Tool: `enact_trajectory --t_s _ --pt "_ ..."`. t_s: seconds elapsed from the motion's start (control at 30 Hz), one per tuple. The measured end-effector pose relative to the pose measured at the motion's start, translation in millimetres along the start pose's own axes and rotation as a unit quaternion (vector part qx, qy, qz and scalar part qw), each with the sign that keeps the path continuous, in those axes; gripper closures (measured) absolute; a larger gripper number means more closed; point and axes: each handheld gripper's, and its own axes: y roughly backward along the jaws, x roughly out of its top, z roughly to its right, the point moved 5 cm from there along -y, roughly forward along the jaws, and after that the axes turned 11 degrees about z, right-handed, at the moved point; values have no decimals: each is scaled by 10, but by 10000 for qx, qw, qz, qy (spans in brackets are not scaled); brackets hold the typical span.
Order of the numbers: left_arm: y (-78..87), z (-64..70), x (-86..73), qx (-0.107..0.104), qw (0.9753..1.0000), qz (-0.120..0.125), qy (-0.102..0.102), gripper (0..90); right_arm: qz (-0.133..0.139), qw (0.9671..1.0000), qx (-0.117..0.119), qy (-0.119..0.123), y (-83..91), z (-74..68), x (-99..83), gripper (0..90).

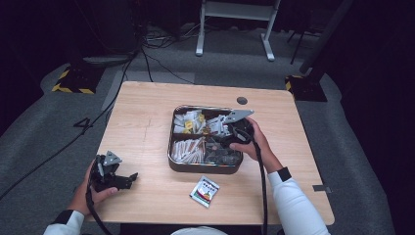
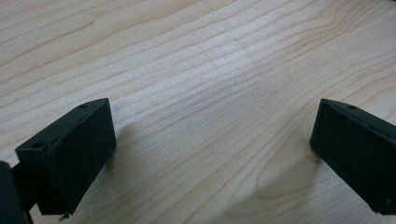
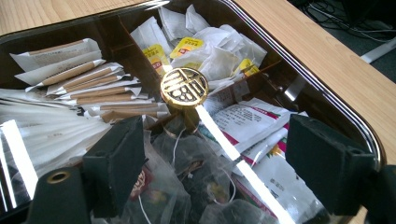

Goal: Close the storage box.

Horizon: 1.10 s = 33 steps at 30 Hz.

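- Over the right half of the divided tray (image 1: pixel 172 147), mid-surface: right hand-held gripper (image 1: pixel 226 141) hovers with jaws spread wide, nothing between them.
- Right gripper view: jaws point down at clear bags of dark tea (image 3: pixel 187 186) in the nearest compartment; the left jaw sits close above them, contact cannot be confirmed.
- Gold round knob (image 3: pixel 184 86) stands upright at the junction of the tray dividers, just beyond the jaw tips.
- Printed white sachets (image 3: pixel 254 123) lie in the compartment to the right of the knob; paper stick packets (image 3: pixel 88 88) fill the one to the left; white tea bags with yellow tags (image 3: pixel 205 46) occupy the far one.
- Left hand-held gripper (image 1: pixel 128 178) rests near the front left corner of the wooden surface (image 1: pixel 142 127), well apart from the tray. Left gripper view: jaws wide apart, bare wood grain between them, holding nothing.
- One single sachet (image 1: pixel 204 191), white with green and red print, lies flat on the surface just in front of the tray, between the two forearms.
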Motion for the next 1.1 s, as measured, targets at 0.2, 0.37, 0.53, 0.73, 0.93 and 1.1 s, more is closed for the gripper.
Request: enact_trajectory --t_s 0.2,0.37,0.53,0.73,0.93,1.1 --pt "0 0 0 0 10000 2 -1 4 -104 9999 -68 86 67 19 -50 207" --pt "0 0 0 -2 10000 1 -1 4 -141 9998 -111 130 127 40 -84 207" --pt "0 -1 0 -1 10000 0 -3 4 -185 9996 -136 135 184 57 -119 208" --pt "-1 0 0 0 10000 5 4 4 -218 9995 -169 162 268 71 -171 208" --pt "0 -2 0 2 10000 1 -6 4 -172 9998 -116 50 316 70 -242 210" --pt "0 0 0 -2 10000 2 1 4 -152 9998 -140 7 373 80 -288 210"
